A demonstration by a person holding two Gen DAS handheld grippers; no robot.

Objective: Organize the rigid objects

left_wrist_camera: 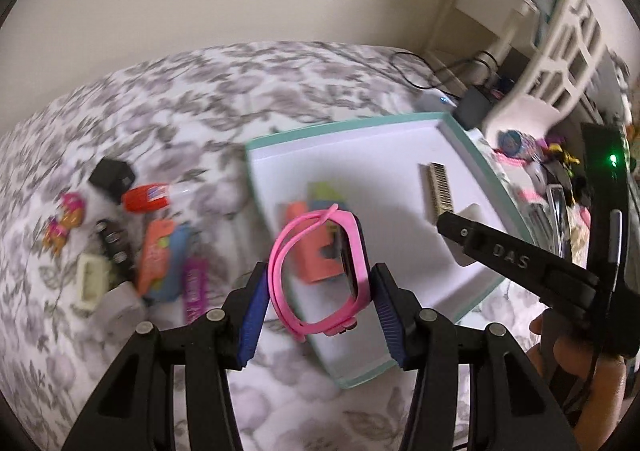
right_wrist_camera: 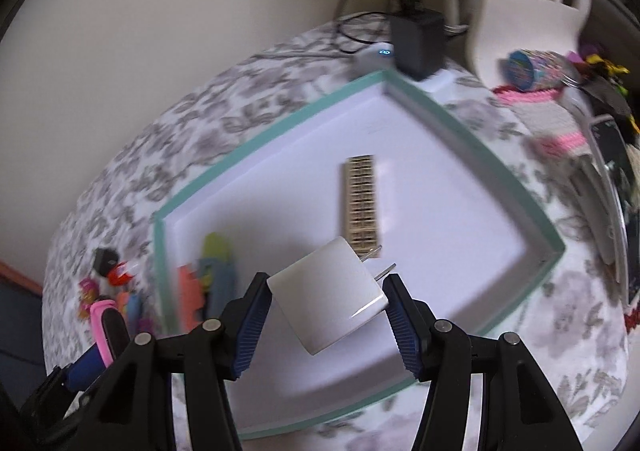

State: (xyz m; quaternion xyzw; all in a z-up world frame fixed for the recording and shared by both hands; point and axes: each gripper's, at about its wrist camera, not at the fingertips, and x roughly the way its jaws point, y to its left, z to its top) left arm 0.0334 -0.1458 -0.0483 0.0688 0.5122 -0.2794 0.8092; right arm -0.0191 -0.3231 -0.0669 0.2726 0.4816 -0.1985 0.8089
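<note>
My left gripper (left_wrist_camera: 320, 287) is shut on a pink wristwatch (left_wrist_camera: 316, 275) and holds it above the near left edge of a white tray with a teal rim (left_wrist_camera: 472, 147). My right gripper (right_wrist_camera: 326, 301) is shut on a white plug charger (right_wrist_camera: 328, 299), prongs pointing right, above the tray (right_wrist_camera: 472, 127). In the tray lie a tan comb-like bar (right_wrist_camera: 360, 203), an orange item (right_wrist_camera: 190, 297) and a green and blue toy (right_wrist_camera: 216, 263). The right gripper also shows at the right of the left wrist view (left_wrist_camera: 452, 227).
The tray sits on a grey floral bedspread (left_wrist_camera: 160, 99). Left of it lie loose items: a black cube (left_wrist_camera: 112, 177), a red bottle (left_wrist_camera: 146, 197), a pink figure (left_wrist_camera: 64, 221), an orange and blue toy (left_wrist_camera: 160, 259). A black adapter (right_wrist_camera: 416, 43) with cables and a white chair (right_wrist_camera: 532, 11) stand behind.
</note>
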